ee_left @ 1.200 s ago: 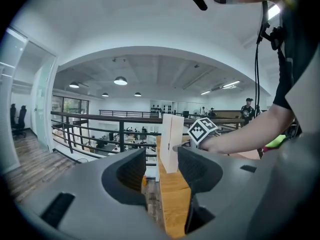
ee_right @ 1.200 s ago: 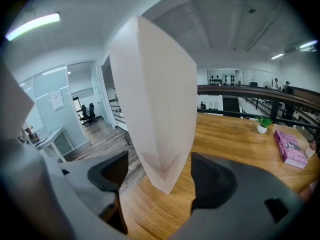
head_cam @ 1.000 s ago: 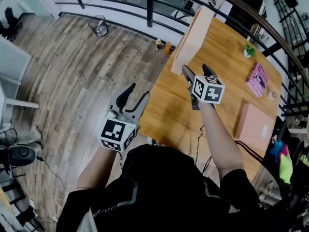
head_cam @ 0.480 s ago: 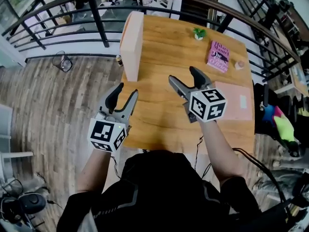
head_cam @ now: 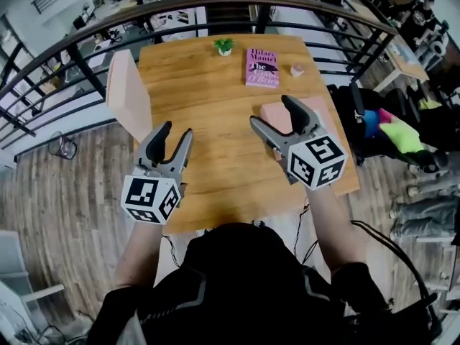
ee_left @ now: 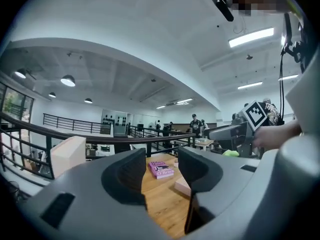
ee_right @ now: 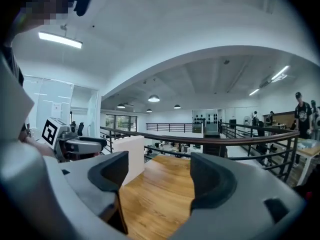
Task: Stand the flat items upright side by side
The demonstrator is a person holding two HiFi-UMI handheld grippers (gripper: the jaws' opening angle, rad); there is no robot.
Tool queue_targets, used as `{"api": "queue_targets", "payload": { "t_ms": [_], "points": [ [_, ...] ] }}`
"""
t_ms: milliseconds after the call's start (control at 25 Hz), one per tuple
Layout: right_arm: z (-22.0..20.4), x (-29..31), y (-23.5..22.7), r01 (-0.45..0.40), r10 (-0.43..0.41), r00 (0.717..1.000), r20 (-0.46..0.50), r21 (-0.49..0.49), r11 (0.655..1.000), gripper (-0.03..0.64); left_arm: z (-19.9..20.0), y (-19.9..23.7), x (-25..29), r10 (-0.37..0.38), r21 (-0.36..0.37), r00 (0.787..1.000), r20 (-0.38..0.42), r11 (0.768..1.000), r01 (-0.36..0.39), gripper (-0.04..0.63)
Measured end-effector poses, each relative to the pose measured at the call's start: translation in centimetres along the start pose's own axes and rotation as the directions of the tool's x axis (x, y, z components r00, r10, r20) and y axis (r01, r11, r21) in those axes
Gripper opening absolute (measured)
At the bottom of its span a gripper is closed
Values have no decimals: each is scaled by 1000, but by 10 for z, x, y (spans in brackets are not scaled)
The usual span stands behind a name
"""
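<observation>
While both tools hang over the near half of the table (head_cam: 215,171) in the head view, the left gripper (head_cam: 176,130) and the right gripper (head_cam: 272,111) stand with jaws apart and nothing between them. One pink slab (head_cam: 129,95) already stands on edge at the table's left rim. The pink book (head_cam: 262,67) lies flat near the far edge, and a flat pink box (head_cam: 279,118) lies below the right gripper, partly hidden by it.

Through the left gripper view, book and flat box show beyond the parted jaws, untouched.

Through the right gripper view, only bare wood lies between the jaws, with the slab off to the left.

The step is likely a reach for a flat item. Pinch the box by one long edge, tip it up, steady it with the other tool, and set it close beside the slab, faces parallel.
</observation>
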State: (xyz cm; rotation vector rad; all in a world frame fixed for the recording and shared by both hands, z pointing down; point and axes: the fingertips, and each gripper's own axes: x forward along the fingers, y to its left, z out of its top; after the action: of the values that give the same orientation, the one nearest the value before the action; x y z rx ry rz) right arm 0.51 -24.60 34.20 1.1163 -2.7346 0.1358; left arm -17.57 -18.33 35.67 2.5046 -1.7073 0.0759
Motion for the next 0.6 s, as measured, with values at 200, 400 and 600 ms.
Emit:
{"api": "queue_targets", "payload": {
  "t_ms": [200, 400, 600],
  "points": [
    [-4, -55, -49, 84, -84, 996, 17, 21, 996, 391, 8, -52, 38, -94, 15, 996, 0, 995, 94, 218],
    [-15, -103, -96, 158, -158, 987, 14, 33, 987, 391, 6, -96, 71, -170, 17, 985, -21, 985, 170, 218],
    [-33, -145, -142, 220, -220, 976, -6, 36, 975, 391, -4, -133, 102, -215, 20, 975, -51, 976, 217, 218]
  ]
}}
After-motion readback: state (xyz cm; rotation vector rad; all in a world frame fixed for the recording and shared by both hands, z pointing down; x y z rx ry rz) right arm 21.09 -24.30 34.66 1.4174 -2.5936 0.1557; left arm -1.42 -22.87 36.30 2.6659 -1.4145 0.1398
